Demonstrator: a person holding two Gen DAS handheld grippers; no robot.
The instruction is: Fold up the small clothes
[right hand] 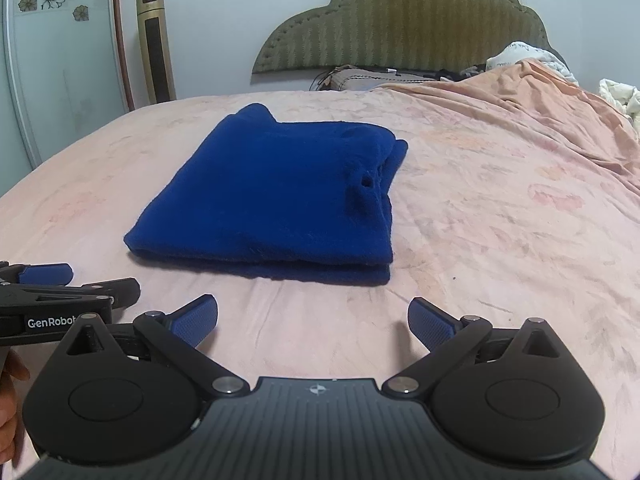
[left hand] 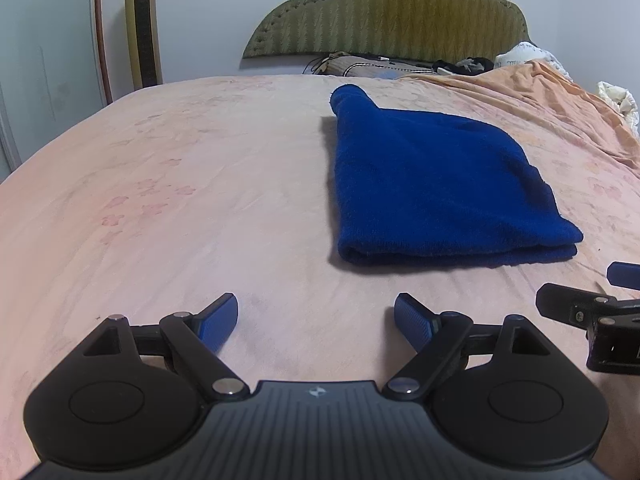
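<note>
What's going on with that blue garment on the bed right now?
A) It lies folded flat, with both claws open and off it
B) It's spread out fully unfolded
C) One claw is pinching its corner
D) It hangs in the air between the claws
A: the blue garment lies folded in layers on the pink bedsheet, while the left gripper and right gripper both sit open short of it.

**Cut off / unreadable**

Right claw (left hand: 624, 280) is cropped by left wrist frame's right edge, so its spread is unreadable there. Left claw (right hand: 60, 280) is cropped at right wrist frame's left edge. Dark clutter (left hand: 460, 65) under the headboard (left hand: 384, 12) is too small to identify.
</note>
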